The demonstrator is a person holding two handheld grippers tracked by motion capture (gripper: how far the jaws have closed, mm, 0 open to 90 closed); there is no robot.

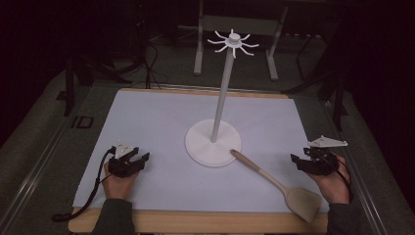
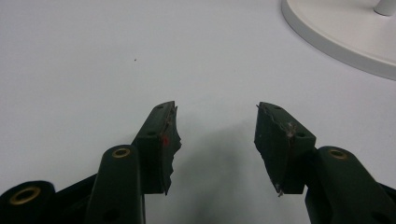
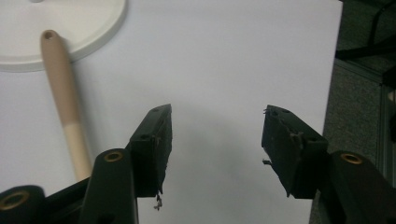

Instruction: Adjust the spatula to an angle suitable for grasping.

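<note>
While both grippers rest on the white sheet (image 1: 161, 122), left gripper (image 1: 134, 160) jaws apart left of the hook stand (image 1: 212, 142), right gripper (image 1: 304, 161) jaws apart, wooden spatula (image 1: 276, 183) handle tip on the stand's base.

Idle pose, both tongs low on the tabletop (image 1: 147, 117).
White hook stand (image 1: 213, 142) at centre, hooks near top centre. Wooden spatula (image 1: 276, 183) runs from the stand base, handle tip on its rim, to lower right. Left tongs (image 1: 138, 157) lower left, right tongs (image 1: 297, 160) right edge; jaws apart, nothing held.
</note>
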